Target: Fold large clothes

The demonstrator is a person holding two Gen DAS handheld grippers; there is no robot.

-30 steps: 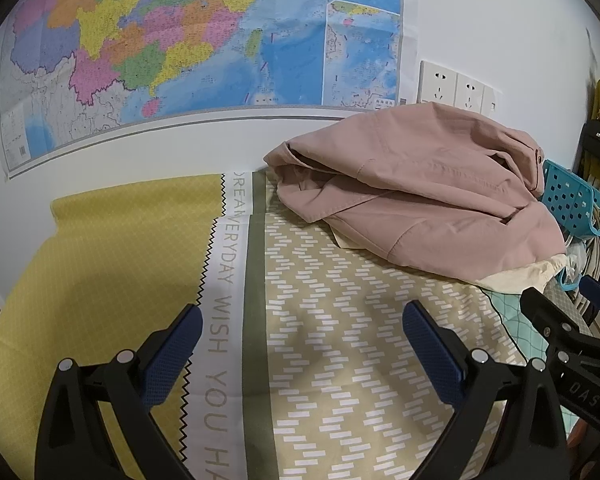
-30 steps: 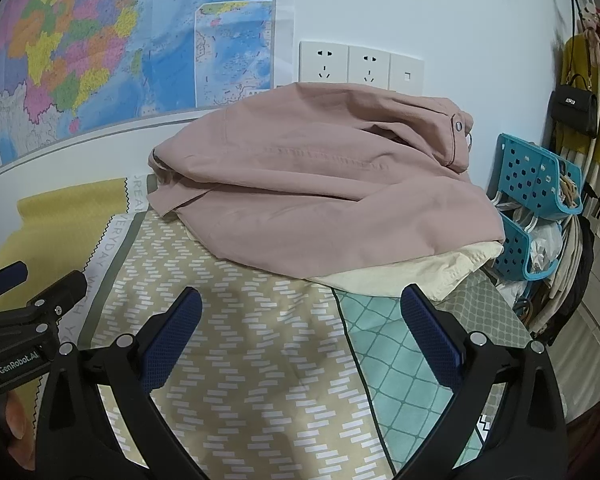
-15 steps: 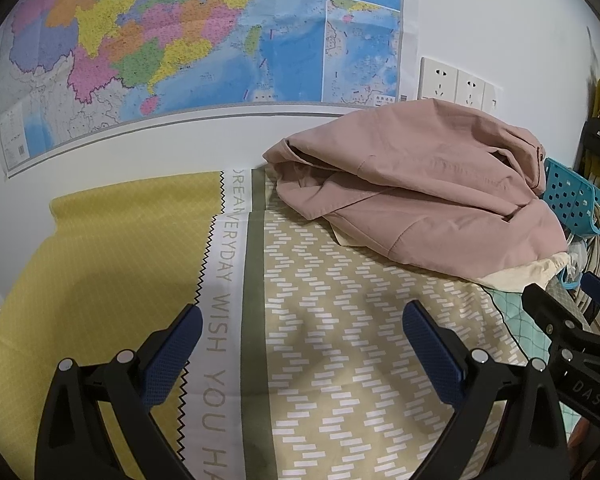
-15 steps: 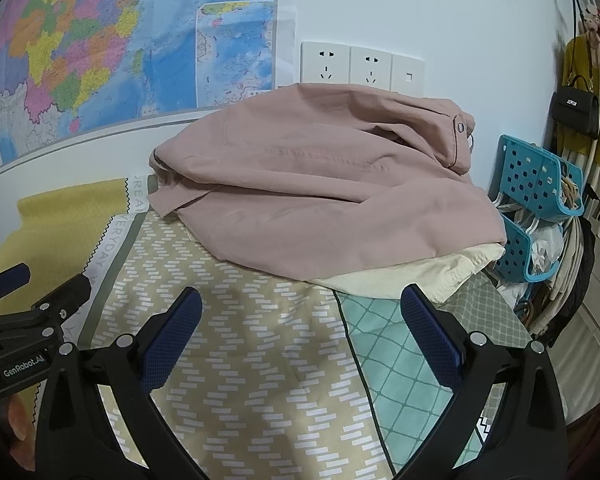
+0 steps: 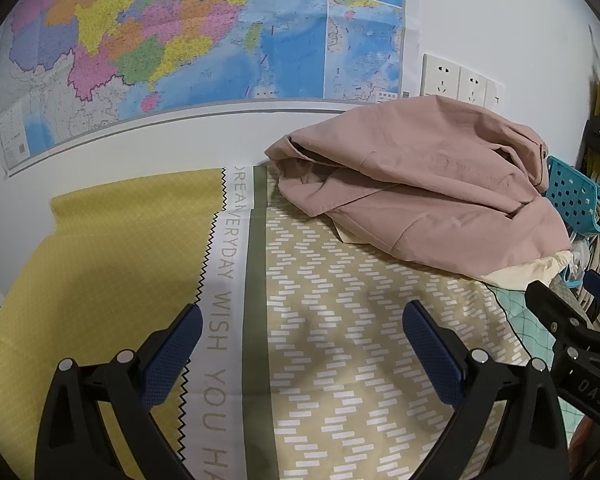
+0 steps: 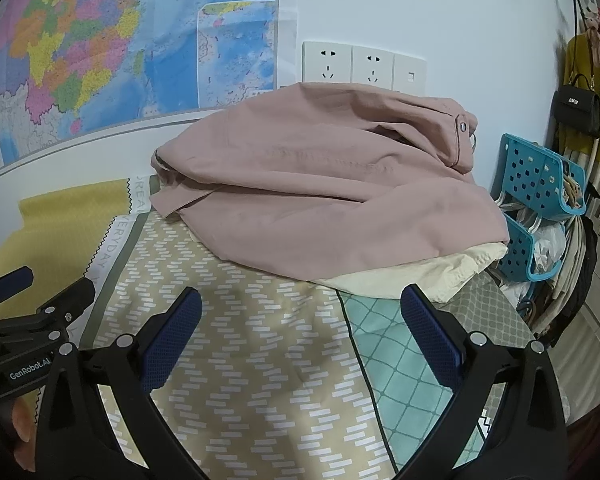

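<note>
While the left gripper [image 5: 300, 344] hovers with jaws wide apart and empty, the crumpled dusty-pink cotton jacket [image 5: 420, 196] lies heaped at the far right of the patterned cloth-covered counter [image 5: 340, 320]; bare cloth leftward offers spreading room.

Seen from the right gripper [image 6: 300, 328], likewise spread and empty, the jacket overhangs a cream garment [image 6: 412, 276] near the counter's right edge, so drawing it inward seems wise.

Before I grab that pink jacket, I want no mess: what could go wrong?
The pink jacket lies on a cream garment, so a deep pinch may lift both. The pile sits near the table's right edge by the blue basket; a pull that way could snag it or drop cloth. Dragging may also rumple the tablecloth. Both grippers are open and empty.
</note>
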